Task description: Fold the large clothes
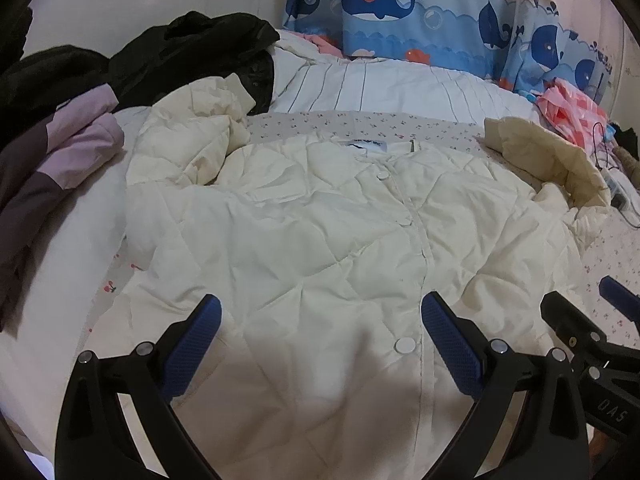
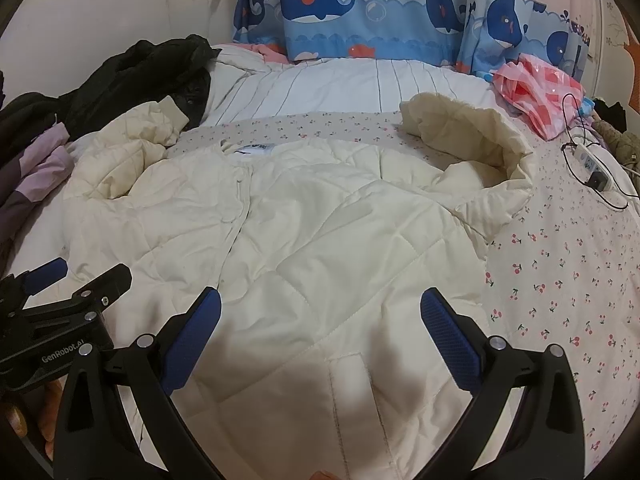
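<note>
A cream quilted jacket (image 1: 320, 232) lies spread front-up on the bed, snaps down its middle, collar label at the far side. Its left sleeve (image 1: 188, 136) is bunched up at the far left; its right sleeve (image 2: 472, 148) curls at the far right. My left gripper (image 1: 320, 316) hovers open above the jacket's lower front near a snap button (image 1: 405, 345). My right gripper (image 2: 320, 312) hovers open above the jacket's (image 2: 320, 220) lower right part. Each gripper shows at the edge of the other's view: right gripper (image 1: 592, 312), left gripper (image 2: 76, 280).
Black clothes (image 1: 192, 52) and a purple-grey garment (image 1: 60, 160) are piled at the left. A striped white duvet (image 1: 392, 84) and whale-print curtain (image 1: 400, 4) lie beyond. A pink checked bag (image 2: 536, 88) and a power strip with cable (image 2: 588, 160) sit at the right on the cherry-print sheet (image 2: 560, 280).
</note>
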